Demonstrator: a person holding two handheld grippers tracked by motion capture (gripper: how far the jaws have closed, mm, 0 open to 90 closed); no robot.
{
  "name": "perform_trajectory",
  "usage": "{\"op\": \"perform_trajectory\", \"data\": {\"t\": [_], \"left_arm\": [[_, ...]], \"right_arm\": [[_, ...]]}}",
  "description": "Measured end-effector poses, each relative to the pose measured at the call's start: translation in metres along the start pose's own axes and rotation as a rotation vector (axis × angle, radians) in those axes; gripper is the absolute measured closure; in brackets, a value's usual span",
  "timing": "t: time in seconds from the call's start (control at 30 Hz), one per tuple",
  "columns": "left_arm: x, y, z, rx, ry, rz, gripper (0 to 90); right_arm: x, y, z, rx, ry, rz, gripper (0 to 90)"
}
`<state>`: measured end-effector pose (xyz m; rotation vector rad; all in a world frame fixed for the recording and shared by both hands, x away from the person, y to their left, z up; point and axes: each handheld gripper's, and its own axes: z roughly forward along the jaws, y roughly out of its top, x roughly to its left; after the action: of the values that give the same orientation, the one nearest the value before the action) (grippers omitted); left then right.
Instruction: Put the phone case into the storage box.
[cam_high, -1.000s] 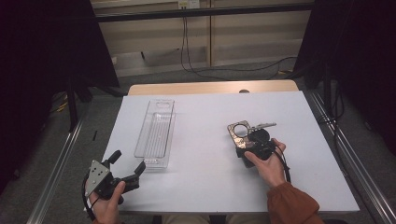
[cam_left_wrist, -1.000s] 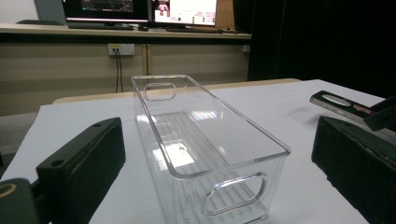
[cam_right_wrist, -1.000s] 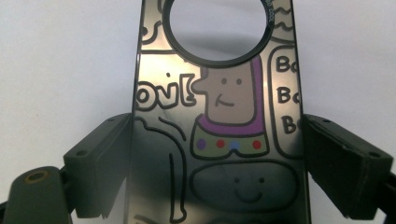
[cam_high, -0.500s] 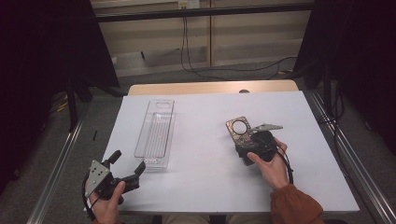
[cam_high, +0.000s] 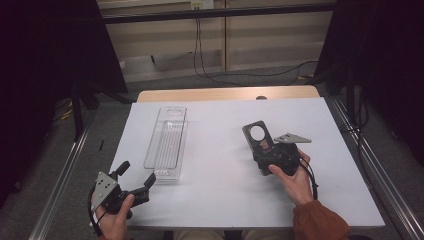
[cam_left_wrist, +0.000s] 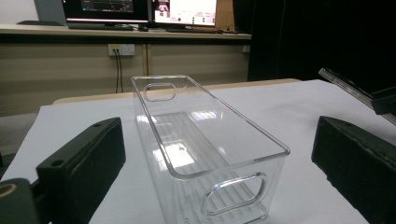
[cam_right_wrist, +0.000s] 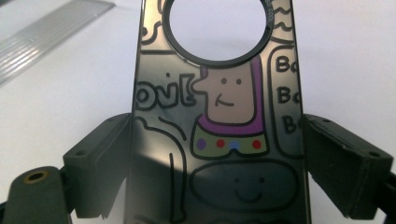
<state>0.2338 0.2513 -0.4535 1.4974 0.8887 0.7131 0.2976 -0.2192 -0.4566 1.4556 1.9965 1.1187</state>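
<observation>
On the white table (cam_high: 220, 150), the high view shows the right tool (cam_high: 270, 150) on the right half, gripping a dark flat phone case (cam_high: 258, 135) with a round hole near its far end. The case lies flat on the table and points away from the person. The right gripper view gives what the high view cannot: the case (cam_right_wrist: 219, 116) is printed with cartoon figures and lettering, a purple-and-tan character under the ringed hole, a smiling dark blob below it. Both black jaws press against its long edges, so the right tool (cam_right_wrist: 219, 154) is closed on the case.

The left tool (cam_high: 134, 177) sits at the near left edge of the table, held in the person's left hand (cam_high: 112, 212), jaws spread wide and holding nothing. Its own view looks down the length of a clear plastic bin (cam_left_wrist: 205, 144) with cut-out handles at both ends and a ribbed floor, standing empty between the jaws but apart from them. The high view places the bin (cam_high: 167, 142) lengthwise on the left half, well apart from the case.
</observation>
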Motion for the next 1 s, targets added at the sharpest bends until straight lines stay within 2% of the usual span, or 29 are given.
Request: {"op": "perform_trajectory", "data": {"t": [0.17, 0.3, 0.57, 0.7, 0.73, 0.8, 0.87, 1.0], "left_arm": [[0.0, 0.0, 0.0, -0.001, -0.006, -0.006, 2.8], [0.0, 0.0, 0.0, 0.003, -0.006, 0.002, 2.8], [0.001, 0.0, -0.001, 0.002, -0.006, 0.004, 2.8], [0.001, 0.0, -0.001, 0.001, -0.011, 0.002, 2.8], [0.001, 0.0, -0.001, 0.001, -0.01, 0.002, 2.8], [0.001, 0.0, -0.001, 0.002, -0.011, 0.004, 2.8], [0.001, 0.0, -0.001, 0.002, -0.013, 0.005, 2.8], [0.0, 0.001, -0.001, -0.004, -0.019, 0.001, 2.6]], "right_arm": [[0.0, -0.003, -0.001, -0.059, 0.041, -0.063, 12.1], [0.0, -0.004, -0.003, -0.086, 0.065, -0.091, 12.1], [-0.009, -0.01, -0.011, -0.124, 0.089, -0.079, 12.1], [-0.014, -0.013, -0.017, -0.153, 0.123, -0.088, 12.1], [-0.018, -0.015, -0.02, -0.175, 0.141, -0.096, 12.1], [-0.019, -0.017, -0.022, -0.184, 0.147, -0.101, 12.1], [-0.022, -0.02, -0.025, -0.213, 0.178, -0.075, 12.1], [-0.026, -0.02, -0.029, -0.233, 0.211, -0.082, 12.1]]}}
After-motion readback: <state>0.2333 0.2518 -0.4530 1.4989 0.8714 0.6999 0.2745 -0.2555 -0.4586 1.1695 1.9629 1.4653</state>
